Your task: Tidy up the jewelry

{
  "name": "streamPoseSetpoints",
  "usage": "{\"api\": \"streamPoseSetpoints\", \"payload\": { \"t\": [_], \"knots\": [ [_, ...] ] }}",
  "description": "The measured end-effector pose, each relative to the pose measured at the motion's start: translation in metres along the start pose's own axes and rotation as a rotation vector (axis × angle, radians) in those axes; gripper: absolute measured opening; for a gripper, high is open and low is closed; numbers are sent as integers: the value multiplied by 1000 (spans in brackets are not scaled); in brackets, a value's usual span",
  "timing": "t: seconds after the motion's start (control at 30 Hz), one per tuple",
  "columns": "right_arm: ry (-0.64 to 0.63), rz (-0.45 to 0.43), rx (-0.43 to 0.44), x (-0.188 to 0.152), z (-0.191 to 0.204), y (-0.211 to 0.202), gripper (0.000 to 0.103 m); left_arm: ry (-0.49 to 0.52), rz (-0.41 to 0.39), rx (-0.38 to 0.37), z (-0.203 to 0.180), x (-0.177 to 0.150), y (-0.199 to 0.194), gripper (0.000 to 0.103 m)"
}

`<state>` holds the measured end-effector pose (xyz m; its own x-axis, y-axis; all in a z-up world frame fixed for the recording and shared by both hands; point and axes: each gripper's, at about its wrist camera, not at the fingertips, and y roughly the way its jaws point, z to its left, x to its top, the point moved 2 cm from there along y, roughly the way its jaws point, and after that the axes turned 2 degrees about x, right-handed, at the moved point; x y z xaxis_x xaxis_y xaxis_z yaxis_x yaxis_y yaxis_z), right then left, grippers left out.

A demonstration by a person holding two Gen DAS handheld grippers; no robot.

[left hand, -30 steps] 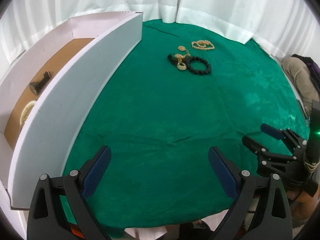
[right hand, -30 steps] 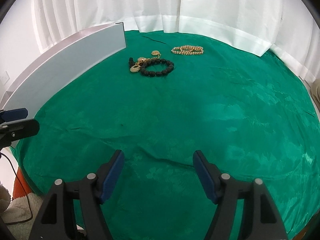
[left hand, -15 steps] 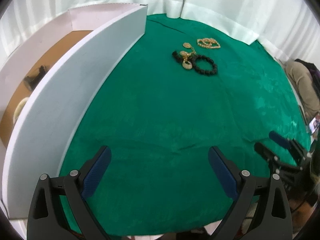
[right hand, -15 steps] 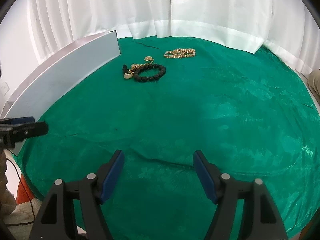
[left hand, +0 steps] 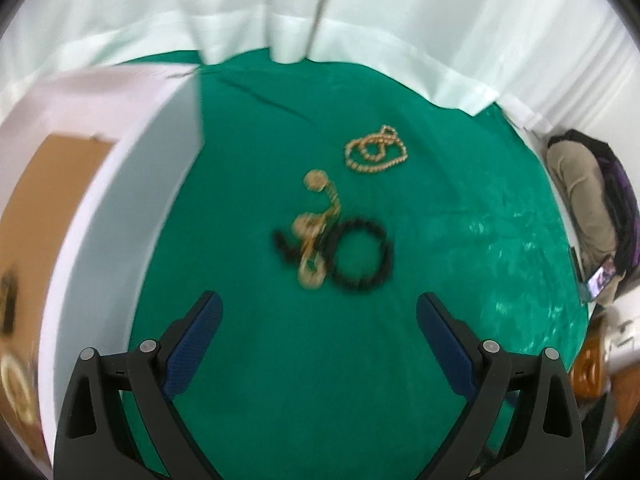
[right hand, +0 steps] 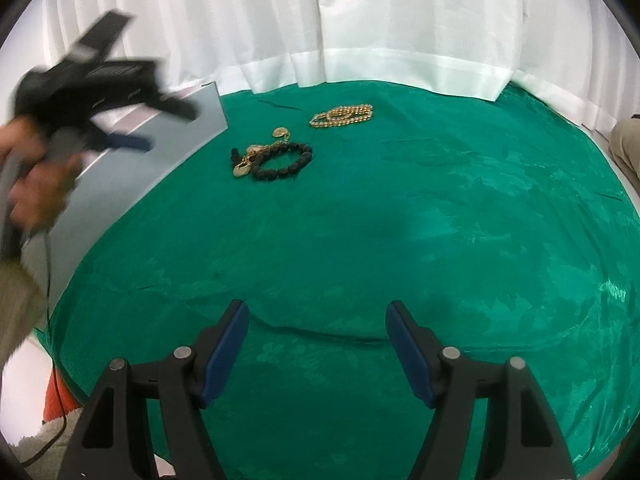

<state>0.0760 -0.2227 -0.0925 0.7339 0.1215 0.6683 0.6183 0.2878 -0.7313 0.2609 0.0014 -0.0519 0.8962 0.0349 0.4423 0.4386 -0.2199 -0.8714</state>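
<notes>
Green cloth (right hand: 400, 220) covers the table, creased in places, with white curtains (right hand: 400, 20) hanging behind it. A black bead bracelet (left hand: 360, 256) lies near the middle of the cloth, and a gold chain with round pendants (left hand: 314, 232) lies partly across its left side, tangled with a short run of black beads. Well apart from these, farther back toward the curtains, a gold bead necklace (left hand: 376, 152) rests in loose loops.

Along the left edge of the cloth stands a white box (left hand: 120, 208) with a tall side wall and a brown floor; blurred shapes lie inside it, one dark and one pale ring, too smeared to identify.

The left gripper (left hand: 318, 340) has its blue-padded jaws spread wide with nothing between them, above bare cloth just short of the bracelet and chain. In the right wrist view it appears blurred at upper left, gripped by a hand (right hand: 36, 184) in front of the box wall.

The right gripper (right hand: 318, 344) is likewise spread and empty, over the near part of the cloth, far from the jewelry.
</notes>
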Motion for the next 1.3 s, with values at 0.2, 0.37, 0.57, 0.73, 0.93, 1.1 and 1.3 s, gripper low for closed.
{"api": "streamPoseSetpoints", "payload": {
  "t": [0.2,0.37,0.57,0.73,0.93,1.1,1.3],
  "knots": [
    [34,4,4,-1,-12,2,73,0,105,47,2,44,68,75],
    [66,15,6,-2,-23,4,73,19,169,78,-1,42,99,60],
    [99,5,8,3,-34,6,73,-26,158,65,1,42,105,42],
    [110,11,5,1,-36,6,73,-32,168,52,-2,37,103,26],
    [118,2,-3,1,-39,3,73,-102,112,-22,10,42,71,26],
    [114,-3,-1,2,-36,2,73,-130,44,-80,19,40,30,26],
    [100,-7,5,3,-32,1,73,-155,-48,-152,19,35,-15,26]
  ]
}}
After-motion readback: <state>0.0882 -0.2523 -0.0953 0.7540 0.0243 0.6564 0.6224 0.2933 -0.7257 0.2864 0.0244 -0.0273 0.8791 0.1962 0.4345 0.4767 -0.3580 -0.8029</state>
